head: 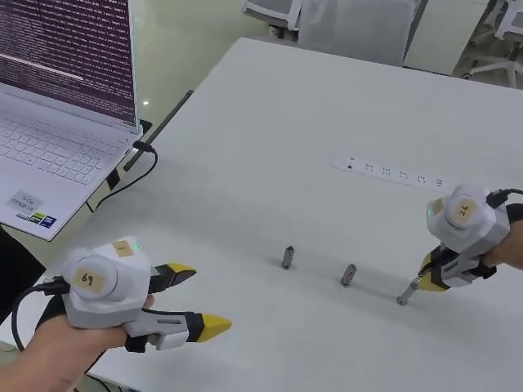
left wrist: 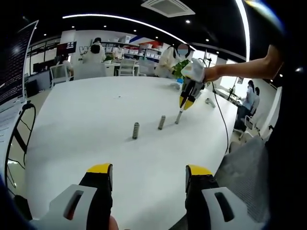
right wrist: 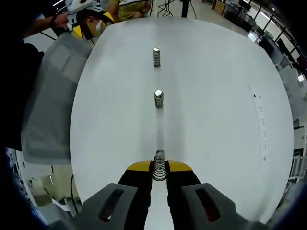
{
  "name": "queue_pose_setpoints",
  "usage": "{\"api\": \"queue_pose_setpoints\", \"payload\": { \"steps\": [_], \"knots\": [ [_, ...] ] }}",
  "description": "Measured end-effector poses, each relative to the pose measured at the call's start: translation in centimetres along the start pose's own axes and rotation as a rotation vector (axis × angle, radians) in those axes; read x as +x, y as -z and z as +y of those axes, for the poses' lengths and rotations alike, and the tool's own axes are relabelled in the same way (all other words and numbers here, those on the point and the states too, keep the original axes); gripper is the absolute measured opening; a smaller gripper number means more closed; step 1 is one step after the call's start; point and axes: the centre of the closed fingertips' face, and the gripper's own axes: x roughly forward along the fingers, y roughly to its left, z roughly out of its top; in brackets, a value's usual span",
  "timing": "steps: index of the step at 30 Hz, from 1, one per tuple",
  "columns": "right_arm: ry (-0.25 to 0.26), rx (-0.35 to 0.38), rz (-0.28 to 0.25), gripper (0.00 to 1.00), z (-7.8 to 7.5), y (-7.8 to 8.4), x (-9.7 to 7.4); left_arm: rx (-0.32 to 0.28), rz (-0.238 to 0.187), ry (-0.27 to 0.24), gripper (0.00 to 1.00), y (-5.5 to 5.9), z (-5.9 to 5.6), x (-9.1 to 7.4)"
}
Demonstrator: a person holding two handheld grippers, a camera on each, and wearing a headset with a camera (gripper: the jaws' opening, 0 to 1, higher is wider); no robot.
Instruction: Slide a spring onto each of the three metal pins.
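Found right tool [right wrist: 158,171] clamped on the held spring [right wrist: 159,165], yellow tips pressing its coils from both sides; in the head view, logged this tool low over the worktop [head: 270,139] at the person's right, held spring tilted, lower end touching the surface; cannot tell what sits inside its coils. Noted left tool [head: 204,299] with tips well apart, gripping nothing, hovering near the front edge of the worktop at the person's left; checked against the left gripper view, wide gap between the yellow tips there too. Ahead of right tool, recorded middle spring [right wrist: 159,100] upright on its pin [right wrist: 159,92], metal head showing at the top; beyond it, far spring [right wrist: 156,58] likewise upright, metal head above the coils; all three springs roughly in one line, apart from one another. Logged power strip [head: 392,173] lying flat on the worktop behind that line; open laptop [head: 57,131] at far left, black cable [head: 139,163] trailing off the worktop edge just beside it. Saw white chairs [head: 355,28] past the far edge of the worktop.
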Motion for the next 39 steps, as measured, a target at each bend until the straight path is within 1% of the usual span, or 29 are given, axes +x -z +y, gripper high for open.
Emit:
{"api": "queue_pose_setpoints", "payload": {
  "steps": [3, 6, 10, 18, 30, 39],
  "knots": [
    [-0.002, -0.005, 0.009, 0.08, -0.2, 0.2, 0.4, -0.003, 0.004, -0.001, 0.57, 0.1, 0.0, -0.1],
    [-0.002, -0.002, 0.002, 0.09, -0.2, 0.0, 0.4, -0.005, 0.006, -0.002, 0.57, 0.2, 0.0, -0.1],
    [-0.003, -0.011, 0.01, 0.09, -0.3, 0.1, 0.4, -0.006, 0.008, -0.003, 0.57, 0.3, 0.1, -0.1],
    [-0.01, -0.028, 0.022, 0.08, 0.2, 0.1, 0.5, -0.008, 0.007, -0.004, 0.56, 0.2, 0.2, -0.1],
    [-0.012, -0.046, 0.064, 0.09, -0.2, 1.1, 2.3, -0.006, 0.007, -0.004, 0.57, 0.0, 0.3, -0.1],
    [-0.011, -0.053, 0.075, 0.09, -0.3, 1.1, 3.4, -0.015, 0.01, -0.011, 0.56, 0.2, 0.6, -0.3]
  ]
}}
